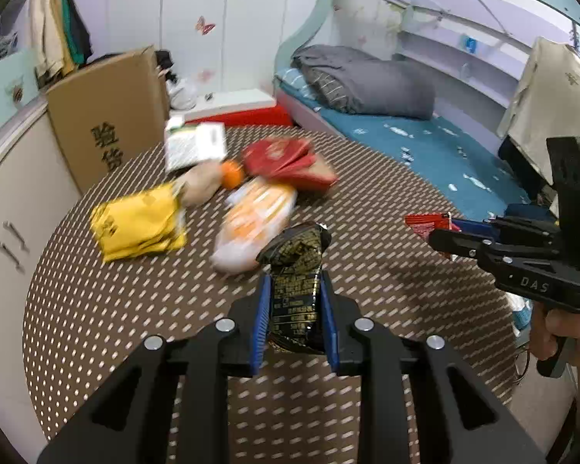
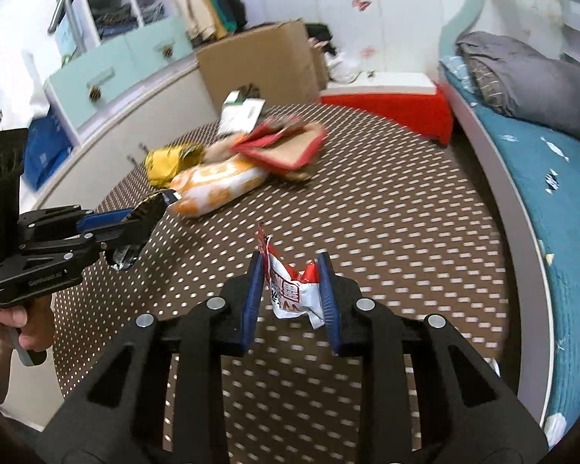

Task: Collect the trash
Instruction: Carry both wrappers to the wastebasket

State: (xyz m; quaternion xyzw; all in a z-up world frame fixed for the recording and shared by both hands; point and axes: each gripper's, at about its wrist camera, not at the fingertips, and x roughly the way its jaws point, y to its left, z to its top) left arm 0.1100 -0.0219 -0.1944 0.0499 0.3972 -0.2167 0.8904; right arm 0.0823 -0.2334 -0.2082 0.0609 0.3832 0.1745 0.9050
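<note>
Pinching a black-and-gold wrapper (image 1: 295,270), the left gripper (image 1: 294,301) is hovering above the dotted tablecloth (image 1: 96,309); the right gripper (image 2: 290,290) is clamping a red-and-white wrapper (image 2: 294,290). Beyond both, on that tablecloth, are lying an orange-and-white bag (image 1: 255,220), yellow packet (image 1: 139,224) and red packet (image 1: 286,162).

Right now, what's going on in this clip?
A person is clearing snack trash off a dotted table, a gripper in each hand. The left gripper is shut on a black wrapper; the right gripper is shut on a red-and-white wrapper. A pile of packets lies on the table.
</note>
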